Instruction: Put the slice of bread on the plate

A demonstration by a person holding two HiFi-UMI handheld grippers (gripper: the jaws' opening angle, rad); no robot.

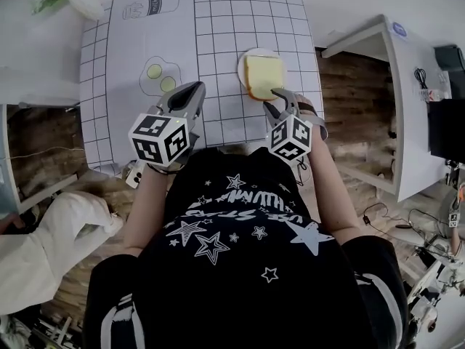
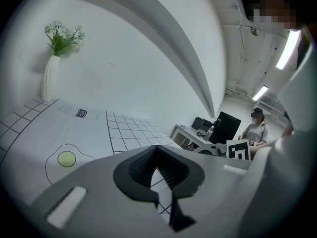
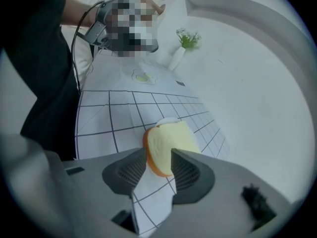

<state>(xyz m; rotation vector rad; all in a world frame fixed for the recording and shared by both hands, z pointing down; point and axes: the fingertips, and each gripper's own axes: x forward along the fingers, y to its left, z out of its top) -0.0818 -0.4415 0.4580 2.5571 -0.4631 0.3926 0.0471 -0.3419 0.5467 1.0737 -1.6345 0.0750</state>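
The slice of bread (image 1: 263, 75) is laid flat on the plate (image 1: 242, 60), its near crust between the parted, unpressing jaws of the right gripper (image 1: 280, 97), so the placing is judged done. The left gripper (image 1: 192, 91) is held closed and empty over the gridded mat (image 1: 218, 20), being unneeded.

mat: white gridded sheet (image 1: 218, 20), paper-like, matt, flat | bread: pale yellow square slice of bread (image 1: 263, 75), matt soft crumb, orange-brown crust | plate: round white plate (image 1: 241, 65), smooth | right gripper (image 3: 159, 155): matt grey plastic, dark ribbed pads (image 3: 132, 170) | floor: brown wooden plank floor (image 1: 349, 122), grainy
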